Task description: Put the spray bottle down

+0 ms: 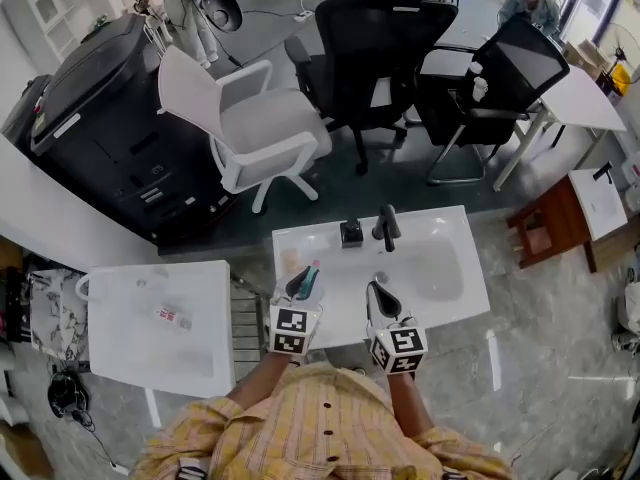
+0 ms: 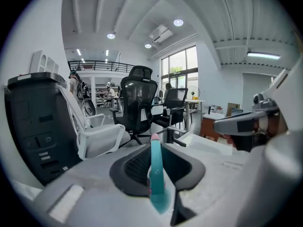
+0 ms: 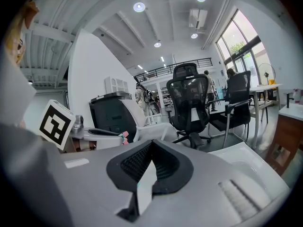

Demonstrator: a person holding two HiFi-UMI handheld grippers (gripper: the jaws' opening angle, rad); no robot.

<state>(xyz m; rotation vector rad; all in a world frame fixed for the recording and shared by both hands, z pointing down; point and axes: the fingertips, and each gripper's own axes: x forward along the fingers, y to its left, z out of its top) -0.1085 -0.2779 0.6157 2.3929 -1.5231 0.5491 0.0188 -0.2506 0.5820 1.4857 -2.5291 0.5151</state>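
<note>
My left gripper is shut on a slim teal spray bottle with a pink tip, held over the left part of the white sink top. In the left gripper view the bottle stands upright between the dark pads, pink tip up. My right gripper hovers beside it over the sink top's front edge, its jaws together with nothing between them. The left gripper view shows the right gripper at the right. In the right gripper view the left gripper and the bottle's pink tip appear at the left.
A black faucet and a small black square block stand at the back of the sink top, with the basin to the right. A second white basin top lies to the left. Office chairs and a black printer stand beyond.
</note>
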